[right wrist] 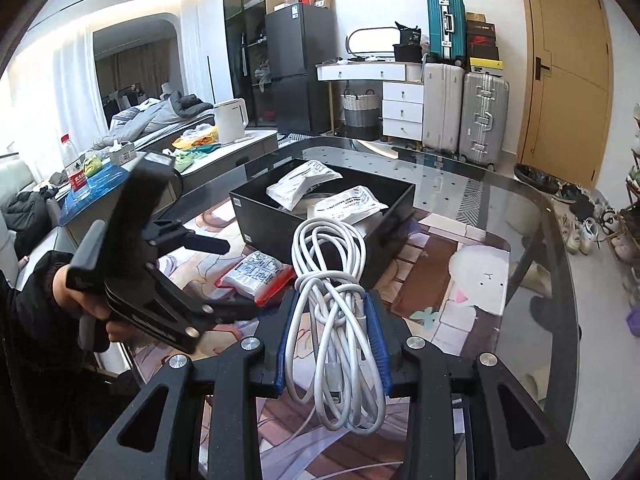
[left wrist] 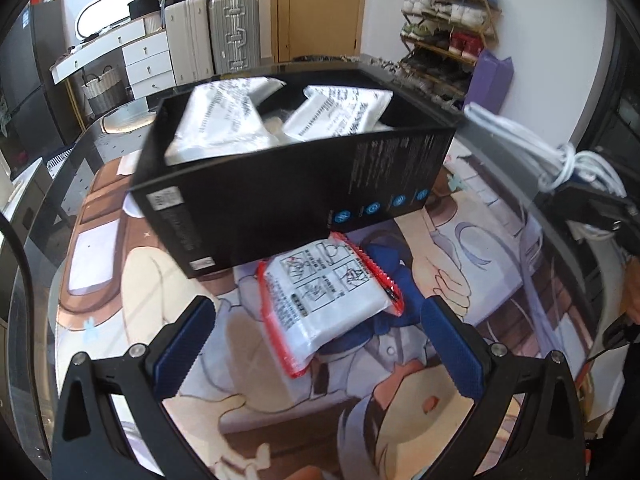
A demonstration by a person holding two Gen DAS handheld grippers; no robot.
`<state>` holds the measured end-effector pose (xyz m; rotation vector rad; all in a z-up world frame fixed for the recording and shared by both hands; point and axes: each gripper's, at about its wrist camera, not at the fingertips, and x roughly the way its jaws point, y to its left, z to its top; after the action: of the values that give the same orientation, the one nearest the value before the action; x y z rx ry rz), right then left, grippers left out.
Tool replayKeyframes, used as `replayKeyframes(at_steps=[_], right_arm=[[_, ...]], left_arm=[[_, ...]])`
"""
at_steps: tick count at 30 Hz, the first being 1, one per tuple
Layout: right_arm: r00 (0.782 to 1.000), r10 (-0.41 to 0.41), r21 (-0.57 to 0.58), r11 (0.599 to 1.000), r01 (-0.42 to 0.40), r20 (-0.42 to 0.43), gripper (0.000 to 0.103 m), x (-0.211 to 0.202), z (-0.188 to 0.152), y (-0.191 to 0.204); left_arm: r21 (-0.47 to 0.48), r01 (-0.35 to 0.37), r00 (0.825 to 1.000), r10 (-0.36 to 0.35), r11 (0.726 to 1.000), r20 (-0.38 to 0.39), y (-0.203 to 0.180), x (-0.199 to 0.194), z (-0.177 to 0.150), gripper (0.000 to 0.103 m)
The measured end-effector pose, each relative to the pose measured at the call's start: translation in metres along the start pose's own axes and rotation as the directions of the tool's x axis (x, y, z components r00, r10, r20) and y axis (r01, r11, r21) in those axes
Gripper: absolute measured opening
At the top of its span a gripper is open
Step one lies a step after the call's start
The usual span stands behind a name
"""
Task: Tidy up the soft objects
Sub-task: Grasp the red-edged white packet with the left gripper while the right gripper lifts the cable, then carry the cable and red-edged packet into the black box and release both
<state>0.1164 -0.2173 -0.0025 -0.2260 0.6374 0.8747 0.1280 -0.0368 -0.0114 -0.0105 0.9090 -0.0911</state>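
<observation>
Right claw (right wrist: 331, 334) clamped on cable (right wrist: 328, 280), held above mat, short of box (right wrist: 256, 216) | left claw (left wrist: 320, 344) wide open, empty, over pouch (left wrist: 328, 300) beside box | risk — slack loops snag box rim or slip from my pads; pouch film slick, may squirt out | cable: white, rubbery, coiled; box: rigid black card; pouch: crinkly, red-edged

Box (left wrist: 280, 184): black, pale small print and blue round icons on one side. Packets in box (left wrist: 340, 114): white, black print. Pouch (left wrist: 324, 300) on mat: clear-white, red edging, black line drawings. Cable bundle (right wrist: 332, 292): white. Tongs: black frames, blue ribbed pads (right wrist: 376, 328). Mat (left wrist: 132, 280): cartoon print in cream, brown, blue. Worktop (right wrist: 520, 200): dark glass.
</observation>
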Motion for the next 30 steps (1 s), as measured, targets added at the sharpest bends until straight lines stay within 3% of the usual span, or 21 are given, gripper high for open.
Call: replayKeyframes(at_steps=[3,6,9,10,12,22,30], right_arm=[[1.000,-0.003,0.003,1.000,0.003,0.002,0.033,-0.001,-0.001,-0.001],[1.000,-0.001,0.003,1.000,0.001,0.001,0.033,-0.001,0.000,0.000],[1.000,0.000,0.001,1.000,0.000,-0.001,0.033,-0.001,-0.001,0.001],[1.000,0.000,-0.001,1.000,0.000,-0.002,0.033,-0.001,-0.001,0.001],[1.000,0.002,-0.003,1.000,-0.002,-0.002,0.033,0.000,-0.001,0.002],[1.000,0.013,-0.008,1.000,-0.013,0.009,0.033,0.004,0.001,0.007],[1.000,0.010,0.003,1.000,-0.010,0.014,0.033,0.009,0.012,0.011]], left_arm=[[0.005,-0.031,0.999,0.032,0.999,-0.018,-0.004,0.008,0.001,0.103],[0.018,-0.039,0.999,0.040,0.999,-0.022,-0.007,0.010,0.002,0.096],[0.019,-0.025,1.000,0.025,1.000,-0.009,-0.007,0.007,0.003,0.080],[0.026,-0.016,1.000,0.016,1.000,-0.004,-0.006,0.006,0.003,0.069],[0.041,-0.011,1.000,0.011,0.999,0.006,-0.006,0.001,0.002,0.061],[0.022,0.074,0.991,-0.076,0.997,0.111,0.007,-0.043,0.000,0.059],[0.016,0.056,0.981,-0.058,0.998,0.187,0.023,-0.075,0.016,0.060]])
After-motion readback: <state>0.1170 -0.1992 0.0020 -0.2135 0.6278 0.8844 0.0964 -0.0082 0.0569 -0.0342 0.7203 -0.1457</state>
